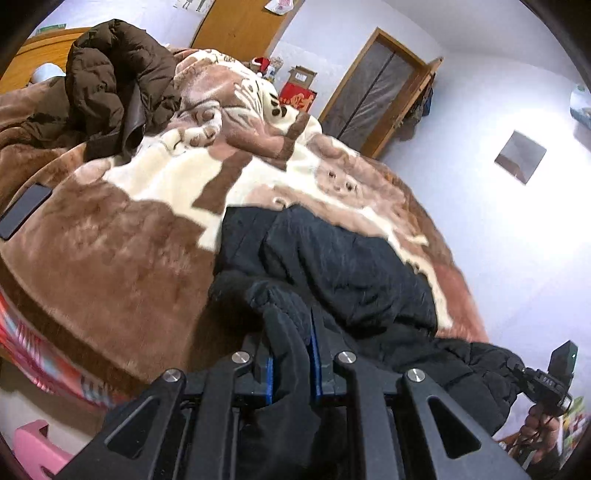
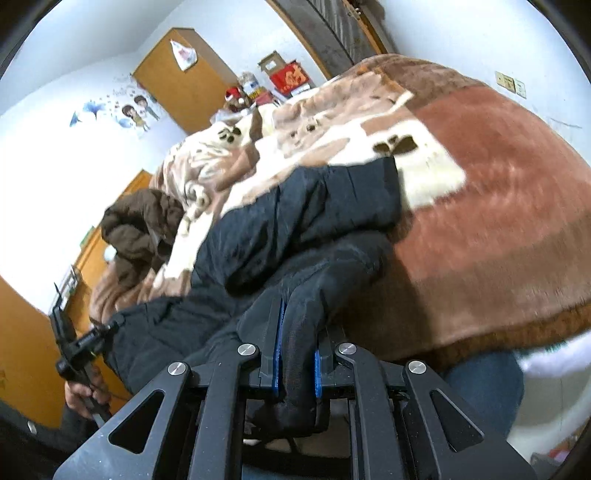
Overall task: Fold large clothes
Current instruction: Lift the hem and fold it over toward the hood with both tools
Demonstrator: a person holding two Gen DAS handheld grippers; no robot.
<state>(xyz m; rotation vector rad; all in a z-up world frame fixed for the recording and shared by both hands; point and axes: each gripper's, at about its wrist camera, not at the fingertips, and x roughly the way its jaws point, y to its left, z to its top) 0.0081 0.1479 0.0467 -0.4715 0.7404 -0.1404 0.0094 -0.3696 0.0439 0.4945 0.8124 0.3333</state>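
Note:
A large black padded jacket (image 1: 347, 269) lies bunched at the near edge of a bed, on a brown and cream plush blanket (image 1: 122, 236). My left gripper (image 1: 291, 328) is shut on a fold of the jacket's black fabric, which fills the gap between its blue pads. My right gripper (image 2: 299, 325) is shut on another fold of the same jacket (image 2: 310, 206). The right gripper also shows at the lower right of the left wrist view (image 1: 550, 380), and the left gripper at the lower left of the right wrist view (image 2: 74, 343).
A brown puffer jacket (image 1: 110, 85) lies heaped at the far side of the bed. A dark phone (image 1: 24, 214) rests on the blanket at the left. A pink stool (image 1: 33, 450) stands by the bed. Wooden wardrobe (image 1: 240, 26) and door (image 1: 373, 96) behind.

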